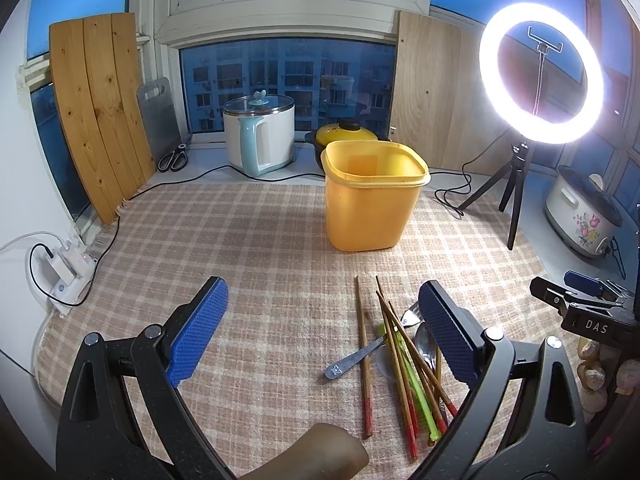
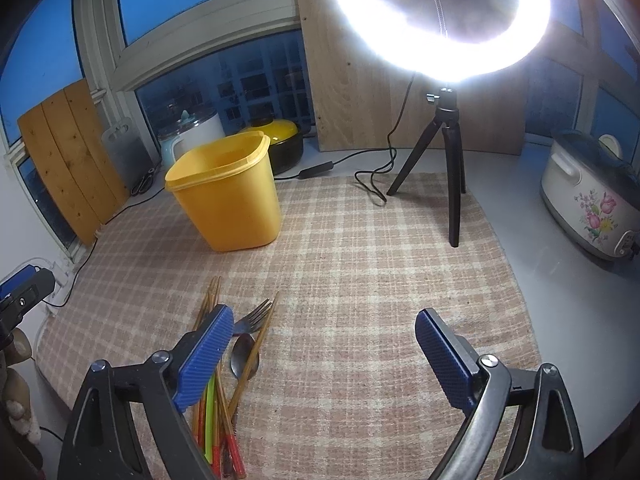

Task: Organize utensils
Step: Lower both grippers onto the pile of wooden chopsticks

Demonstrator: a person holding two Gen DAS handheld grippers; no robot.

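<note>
A pile of utensils lies on the checked cloth: wooden chopsticks with red ends, a green straw-like stick, a metal spoon, a fork and a metal handle. An empty yellow plastic container stands upright beyond the pile. My left gripper is open and empty, its right finger over the pile. My right gripper is open and empty, its left finger over the pile.
A lit ring light on a black tripod stands at the right with its cable on the cloth. A floral slow cooker, white electric pot, yellow-lidded pot, wooden boards and scissors line the window sill.
</note>
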